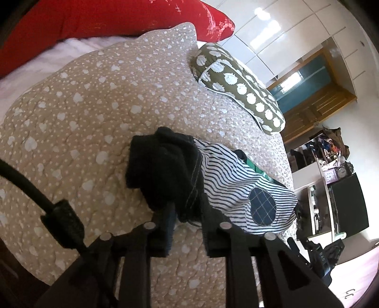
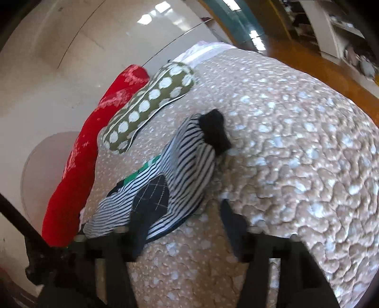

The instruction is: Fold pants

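Observation:
The pants (image 1: 227, 180) are striped black and white, with a navy checked oval patch and a black ribbed end (image 1: 163, 165). They lie bunched on the quilt. In the left wrist view my left gripper (image 1: 188, 213) is narrowly set, with a fold of the black end pinched between its fingers and raised a little off the quilt. In the right wrist view the pants (image 2: 184, 161) stretch away from the camera, the black end (image 2: 215, 132) farthest off. My right gripper (image 2: 182, 213) stands wide open at their near hem. Its left finger overlaps the striped cloth and its right finger is over bare quilt.
A beige quilt with white spots (image 1: 83, 118) covers the bed. An olive dotted pillow (image 1: 236, 85) and a red pillow (image 1: 118, 19) lie beyond the pants. The bed's edge drops off at the right, with cluttered shelves (image 1: 331, 151) and glossy white wardrobe doors (image 1: 296, 28) behind.

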`<action>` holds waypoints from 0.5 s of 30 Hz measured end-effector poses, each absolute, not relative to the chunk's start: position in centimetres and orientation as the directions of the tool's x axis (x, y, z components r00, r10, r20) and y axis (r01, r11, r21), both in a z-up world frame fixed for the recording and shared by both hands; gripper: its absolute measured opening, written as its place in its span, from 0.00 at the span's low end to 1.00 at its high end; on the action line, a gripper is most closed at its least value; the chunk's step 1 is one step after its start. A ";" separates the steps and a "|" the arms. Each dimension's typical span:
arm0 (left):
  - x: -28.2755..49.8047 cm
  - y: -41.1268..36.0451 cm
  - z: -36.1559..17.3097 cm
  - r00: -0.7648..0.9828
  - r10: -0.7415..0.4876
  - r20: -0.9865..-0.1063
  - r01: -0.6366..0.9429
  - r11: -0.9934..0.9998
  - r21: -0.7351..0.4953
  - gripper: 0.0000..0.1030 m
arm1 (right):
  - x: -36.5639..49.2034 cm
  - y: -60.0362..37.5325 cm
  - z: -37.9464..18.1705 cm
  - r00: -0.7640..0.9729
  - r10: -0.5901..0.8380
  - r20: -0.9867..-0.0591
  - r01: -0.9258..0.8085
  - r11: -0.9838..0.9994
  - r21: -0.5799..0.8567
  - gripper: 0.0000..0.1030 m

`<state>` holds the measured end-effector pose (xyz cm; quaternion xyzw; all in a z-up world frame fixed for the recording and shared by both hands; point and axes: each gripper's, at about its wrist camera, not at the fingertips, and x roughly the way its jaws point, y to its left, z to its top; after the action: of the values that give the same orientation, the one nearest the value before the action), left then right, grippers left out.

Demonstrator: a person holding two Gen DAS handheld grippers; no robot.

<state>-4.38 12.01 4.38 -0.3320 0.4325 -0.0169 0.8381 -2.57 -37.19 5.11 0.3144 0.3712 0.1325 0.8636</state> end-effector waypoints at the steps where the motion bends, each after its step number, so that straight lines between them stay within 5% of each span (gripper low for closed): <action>1: -4.5 12.0 4.3 0.626 -0.306 -0.717 -0.263 0.782 -0.564 0.29 | -2.6 -37.3 5.0 0.691 0.460 -0.558 0.006 0.768 0.641 0.63; 3: -5.0 12.2 3.7 0.624 -0.306 -0.719 -0.278 0.773 -0.570 0.39 | -2.4 -37.4 4.7 0.683 0.459 -0.569 0.008 0.773 0.634 0.63; 15: -3.9 11.4 1.1 0.631 -0.414 -0.656 -0.234 0.705 -0.670 0.61 | 1.1 -35.9 2.2 0.650 0.480 -0.589 0.016 0.766 0.642 0.63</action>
<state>-3.90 11.37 1.09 -0.3802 0.4258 -0.0550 0.8193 1.11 -35.88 2.21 0.3138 0.3953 0.1359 0.8525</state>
